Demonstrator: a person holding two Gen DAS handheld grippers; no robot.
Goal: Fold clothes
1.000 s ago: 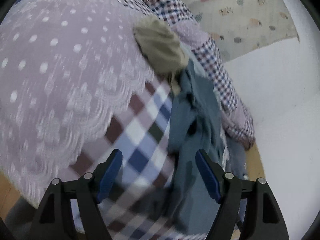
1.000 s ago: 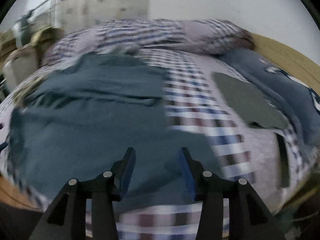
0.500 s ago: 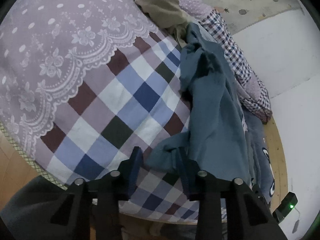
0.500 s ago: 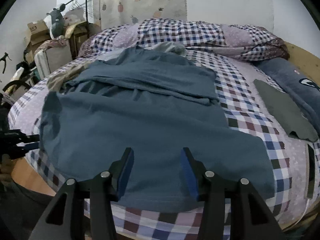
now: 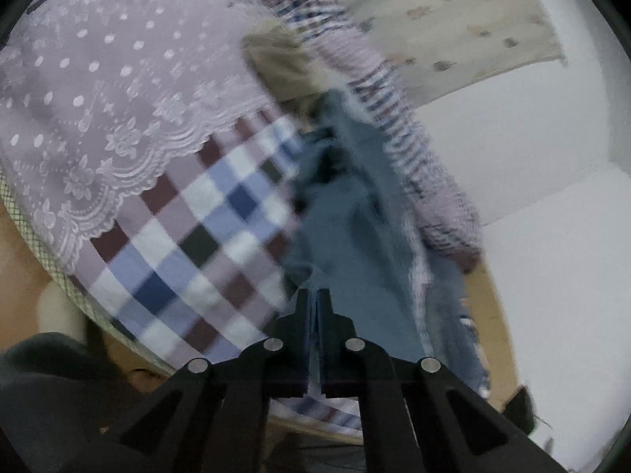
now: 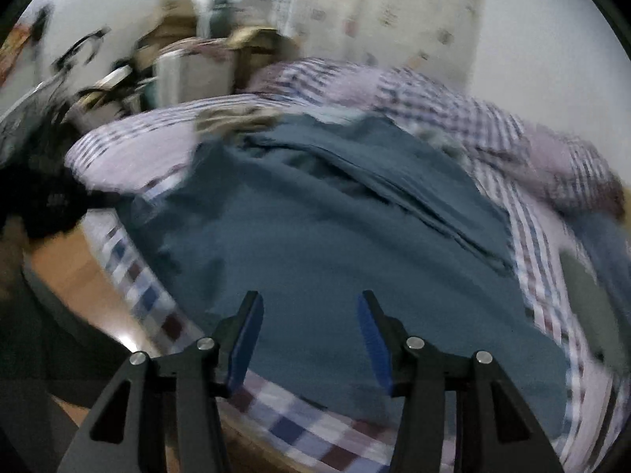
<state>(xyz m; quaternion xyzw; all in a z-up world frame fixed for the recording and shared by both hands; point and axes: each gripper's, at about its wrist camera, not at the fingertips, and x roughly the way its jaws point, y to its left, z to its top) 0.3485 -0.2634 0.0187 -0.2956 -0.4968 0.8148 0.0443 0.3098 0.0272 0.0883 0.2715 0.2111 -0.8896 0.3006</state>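
Two grippers are in our hands, and both views are smeared by motion. Nearest in the left wrist view, our left gripper (image 5: 314, 307) has its fingers pressed together with a thin strip of the teal-blue garment (image 5: 355, 244) pinched between them. From that pinch the cloth runs away from us in a rumpled, lifted band over the checked bedspread (image 5: 197, 236). Left of it lies a mauve dotted cover with a lace edge (image 5: 98, 118), and beyond the garment's far end sits a tan piece of clothing (image 5: 280, 67), just in front of the checked pillows (image 5: 398, 134).

In the right wrist view, our right gripper (image 6: 311, 331) stands wide open with nothing between its blue pads (image 6: 246, 335), hovering over the near hem of the garment (image 6: 335, 236), which lies spread broadly across the bed with a folded layer on its far half. To the right lies a flat grey-green cloth (image 6: 587, 295). Past the bed we see blurred clutter (image 6: 189, 59) and a patterned curtain (image 6: 394, 12).
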